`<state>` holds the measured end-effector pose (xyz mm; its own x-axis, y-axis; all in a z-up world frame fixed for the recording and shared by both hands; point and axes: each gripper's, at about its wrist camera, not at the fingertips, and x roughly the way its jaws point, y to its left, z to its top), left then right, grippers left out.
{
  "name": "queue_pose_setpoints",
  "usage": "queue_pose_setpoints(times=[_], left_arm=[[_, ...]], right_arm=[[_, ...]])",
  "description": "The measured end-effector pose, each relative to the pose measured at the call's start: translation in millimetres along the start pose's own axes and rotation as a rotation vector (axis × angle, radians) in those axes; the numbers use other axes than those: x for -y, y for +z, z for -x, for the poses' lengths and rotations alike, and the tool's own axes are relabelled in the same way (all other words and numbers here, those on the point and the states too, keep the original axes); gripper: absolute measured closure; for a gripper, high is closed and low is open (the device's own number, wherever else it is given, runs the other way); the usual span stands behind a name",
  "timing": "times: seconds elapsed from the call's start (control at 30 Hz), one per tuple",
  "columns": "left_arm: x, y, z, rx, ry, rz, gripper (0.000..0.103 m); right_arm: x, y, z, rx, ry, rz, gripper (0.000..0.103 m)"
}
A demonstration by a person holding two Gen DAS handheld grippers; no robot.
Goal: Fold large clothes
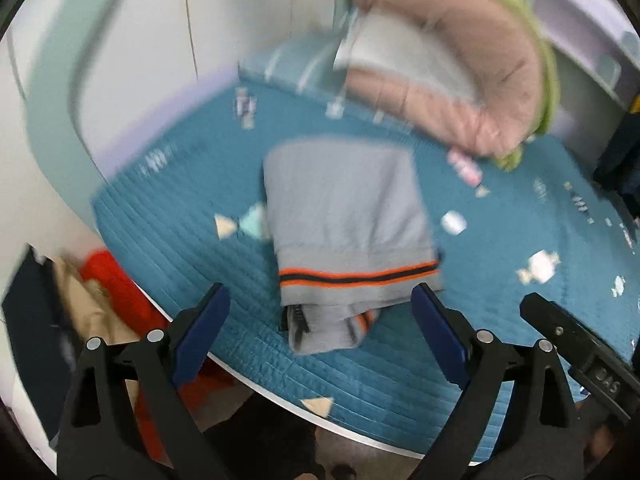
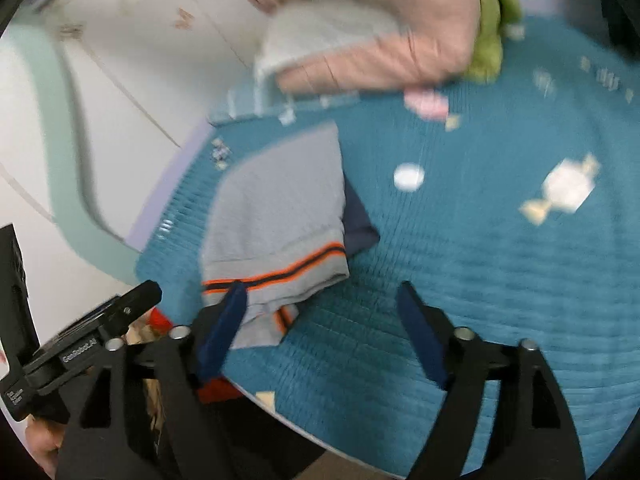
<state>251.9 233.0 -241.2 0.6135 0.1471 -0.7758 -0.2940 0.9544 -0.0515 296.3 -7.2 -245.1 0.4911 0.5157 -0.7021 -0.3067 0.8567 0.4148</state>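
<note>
A grey garment (image 1: 344,208) with an orange and black striped band lies folded on the teal quilted bed cover (image 1: 180,240). A zip end and a cuff stick out at its near edge. My left gripper (image 1: 320,304) is open just above that near edge, with nothing between its blue pads. In the right wrist view the same grey garment (image 2: 280,200) lies left of centre, with a dark blue layer (image 2: 360,228) showing beneath it. My right gripper (image 2: 322,296) is open. Its left fingertip is over the striped band and its right one over bare cover, and the pads grip nothing.
A pile of pink, white and green clothes (image 1: 460,80) lies at the back of the bed, also visible in the pile (image 2: 380,40) of the right wrist view. Red and beige clothing (image 1: 108,280) sits beyond the bed's left edge. A white wall (image 1: 140,40) borders the bed.
</note>
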Motion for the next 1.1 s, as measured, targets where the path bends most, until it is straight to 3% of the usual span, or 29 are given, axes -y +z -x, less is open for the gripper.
queue_pose_setpoints(times=[0.07,0.17,0.33,0.53,0.77,1.1], left_arm=[[12,-3,38,0.074,-0.003,0.000,0.006],[34,-10,98,0.187,-0.029,-0.020,0.005],[63,-23,175,0.328,0.006,-0.077,0.005],[81,-44,249,0.447,-0.070,-0.114,0.005],[101,-63,312,0.560,-0.117,-0.145,0.005],[108,-77,344,0.610,-0.136,-0.161,0.005]], right_arm=[[-11,-1,44,0.064,-0.025,0.068,0.023],[-22,-8,108,0.157,-0.084,0.136,0.011],[-32,-31,200,0.323,-0.156,0.181,0.008],[-40,-58,284,0.468,-0.176,0.208,0.008],[-47,-77,337,0.576,-0.212,0.239,0.008],[-55,-88,361,0.656,-0.260,0.285,0.008]])
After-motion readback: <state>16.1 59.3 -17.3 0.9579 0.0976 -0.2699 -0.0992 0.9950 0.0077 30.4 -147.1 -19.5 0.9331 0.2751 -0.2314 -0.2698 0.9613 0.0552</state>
